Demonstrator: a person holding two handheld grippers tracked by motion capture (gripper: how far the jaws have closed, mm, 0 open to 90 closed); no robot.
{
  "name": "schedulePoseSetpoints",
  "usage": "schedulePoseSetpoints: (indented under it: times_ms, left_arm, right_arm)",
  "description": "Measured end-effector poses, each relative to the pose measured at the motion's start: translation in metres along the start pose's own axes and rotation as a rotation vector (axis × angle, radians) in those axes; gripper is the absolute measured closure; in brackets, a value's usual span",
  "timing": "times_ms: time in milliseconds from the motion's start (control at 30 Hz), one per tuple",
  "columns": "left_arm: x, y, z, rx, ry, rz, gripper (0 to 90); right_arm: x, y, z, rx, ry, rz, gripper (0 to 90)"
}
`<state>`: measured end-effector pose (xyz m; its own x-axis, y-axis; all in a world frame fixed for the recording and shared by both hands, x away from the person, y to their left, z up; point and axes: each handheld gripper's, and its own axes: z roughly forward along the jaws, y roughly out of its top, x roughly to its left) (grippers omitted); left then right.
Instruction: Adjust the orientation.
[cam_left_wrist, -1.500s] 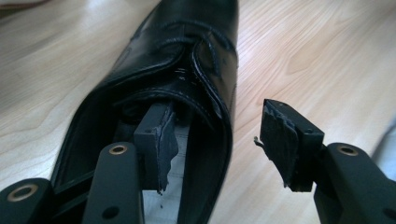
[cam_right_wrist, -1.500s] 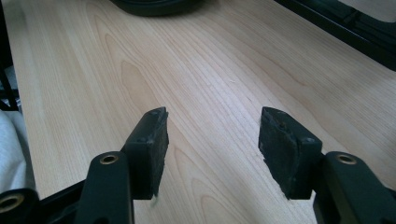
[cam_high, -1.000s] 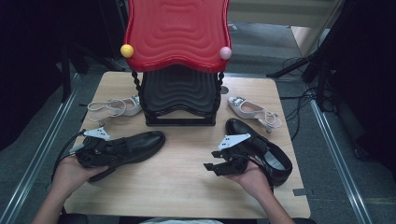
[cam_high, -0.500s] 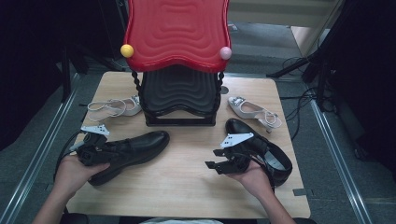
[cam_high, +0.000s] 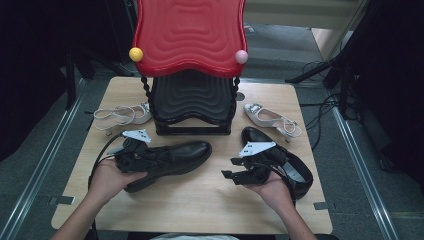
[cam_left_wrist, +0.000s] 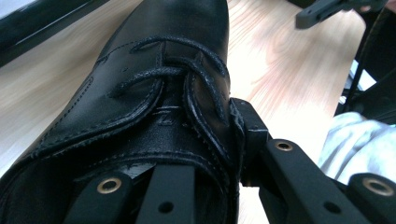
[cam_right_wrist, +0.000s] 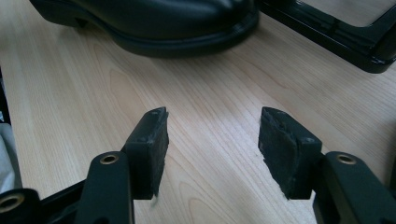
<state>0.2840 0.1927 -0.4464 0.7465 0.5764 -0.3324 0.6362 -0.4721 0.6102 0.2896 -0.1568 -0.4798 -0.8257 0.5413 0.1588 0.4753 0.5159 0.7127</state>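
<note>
Right now the left gripper (cam_high: 150, 156) is clamped on a black lace-up shoe (cam_high: 172, 156), which lies just in front of the black-and-red shoe rack (cam_high: 192, 102) at the back of the wooden table (cam_high: 200, 200). Its jaws have just been closing, and the shoe is between them. In the left gripper view the black shoe (cam_left_wrist: 154, 93) has one jaw inside its opening and the other pressed against the outside of its laced upper, so the side wall of the shoe is pinched between the pads. The toe points toward the middle of the table, in front of the rack's lower black shelf.

The right gripper (cam_high: 230, 176) sits in front of the rack and to its right, well apart from the held shoe — its jaws stand spread with nothing between them. In the right gripper view the right gripper (cam_right_wrist: 212, 135) points over bare wood toward the sole of the held shoe.

A second black shoe (cam_high: 292, 167) lies just behind the right hand (cam_high: 275, 189), toward the rack's right corner. One white heeled sandal (cam_high: 272, 119) lies beside the rack's right side, another white sandal (cam_high: 122, 116) beside its left side — both apart from the grippers.
</note>
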Motion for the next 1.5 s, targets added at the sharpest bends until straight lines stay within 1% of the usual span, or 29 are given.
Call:
schedulePoseSetpoints:
  times_ms: [167, 267, 367, 467, 500, 533, 633, 667, 733, 800, 867, 933, 967, 1033, 1067, 1100, 1133, 1167, 1200, 1233, 1267, 1333, 1467, 1500]
  left_arm:
    - [-0.010, 0.017, 0.018, 0.021, -0.008, 0.013, 79.4]
    - [-0.013, 0.025, 0.027, 0.025, -0.012, 0.003, 79.3]
    - [-0.017, 0.032, 0.037, 0.050, -0.022, -0.024, 79.5]
    - [-0.022, 0.037, 0.048, 0.061, -0.019, -0.023, 79.3]
    - [-0.024, 0.038, 0.052, 0.064, -0.019, -0.020, 79.2]
    - [-0.024, 0.038, 0.052, 0.064, -0.019, -0.020, 79.2]
    - [-0.032, 0.036, 0.065, 0.057, -0.008, -0.014, 79.0]
    - [-0.033, 0.035, 0.067, 0.056, 0.000, -0.001, 79.1]
    - [-0.034, 0.034, 0.069, 0.050, 0.004, 0.000, 79.0]
    - [-0.036, 0.031, 0.075, 0.016, 0.011, -0.002, 78.9]
    - [-0.038, 0.031, 0.079, 0.007, 0.009, -0.008, 78.7]
    - [-0.042, 0.031, 0.082, 0.007, 0.032, 0.021, 78.0]
    - [-0.042, 0.030, 0.082, 0.011, 0.032, 0.024, 77.2]
    - [-0.042, 0.029, 0.081, -0.003, 0.029, 0.017, 74.3]
    - [-0.041, 0.029, 0.081, -0.006, 0.007, 0.008, 70.8]
    - [-0.041, 0.029, 0.080, -0.011, -0.005, -0.002, 65.6]
    - [-0.041, 0.028, 0.080, -0.009, -0.008, -0.006, 62.8]
    - [-0.041, 0.028, 0.079, 0.004, -0.001, 0.009, 59.9]
    - [-0.041, 0.027, 0.078, 0.002, 0.002, 0.008, 59.1]
    - [-0.040, 0.028, 0.076, 0.016, -0.012, 0.011, 58.1]
    - [-0.039, 0.027, 0.073, 0.009, -0.003, 0.012, 56.8]
    - [-0.037, 0.027, 0.069, 0.019, -0.013, 0.017, 56.6]
    - [-0.034, 0.025, 0.051, 0.013, -0.023, 0.020, 54.0]
    - [-0.033, 0.025, 0.045, 0.013, -0.017, 0.023, 52.9]
  right_arm:
    - [0.000, -0.001, -0.001, 0.000, -0.004, 0.006, 43.9]
    - [-0.001, -0.001, -0.002, -0.004, -0.006, 0.004, 43.9]
    - [-0.001, -0.001, -0.003, -0.005, -0.008, 0.007, 43.9]
    - [-0.002, -0.001, -0.003, -0.004, -0.010, 0.009, 43.9]
    - [-0.002, -0.001, -0.003, -0.003, -0.009, 0.010, 43.9]
    - [-0.002, -0.001, -0.003, -0.002, -0.010, 0.010, 43.9]
    - [-0.002, -0.001, -0.003, -0.002, -0.011, 0.009, 43.9]
    - [-0.002, -0.001, -0.002, -0.003, -0.013, 0.006, 43.9]
    - [-0.002, -0.002, -0.001, 0.002, -0.015, 0.010, 43.9]
    - [-0.003, -0.002, 0.000, 0.008, -0.015, 0.011, 43.9]
    - [-0.003, -0.002, 0.001, 0.011, -0.014, 0.011, 43.9]
    - [-0.002, -0.001, 0.002, 0.016, -0.013, 0.014, 43.9]
    - [-0.002, -0.001, 0.004, 0.016, -0.012, 0.010, 43.9]
    - [-0.002, -0.002, 0.005, 0.019, -0.013, 0.010, 44.0]
    - [-0.002, -0.002, 0.005, 0.021, -0.013, 0.010, 44.0]
    - [-0.002, -0.002, 0.005, 0.023, -0.013, 0.012, 44.0]
    - [-0.002, -0.002, 0.005, 0.024, -0.013, 0.014, 44.1]
    - [-0.002, -0.002, 0.005, 0.024, -0.013, 0.015, 44.1]
    - [-0.002, -0.002, 0.005, 0.022, -0.014, 0.013, 44.1]
    - [-0.002, -0.002, 0.005, 0.020, -0.013, 0.011, 44.3]
    - [-0.002, -0.002, 0.005, 0.020, -0.013, 0.012, 44.3]
    - [-0.002, -0.002, 0.005, 0.022, -0.014, 0.015, 44.3]
    - [-0.001, -0.001, 0.005, 0.018, -0.013, 0.015, 44.4]
    - [-0.001, -0.001, 0.005, 0.018, -0.011, 0.017, 44.4]
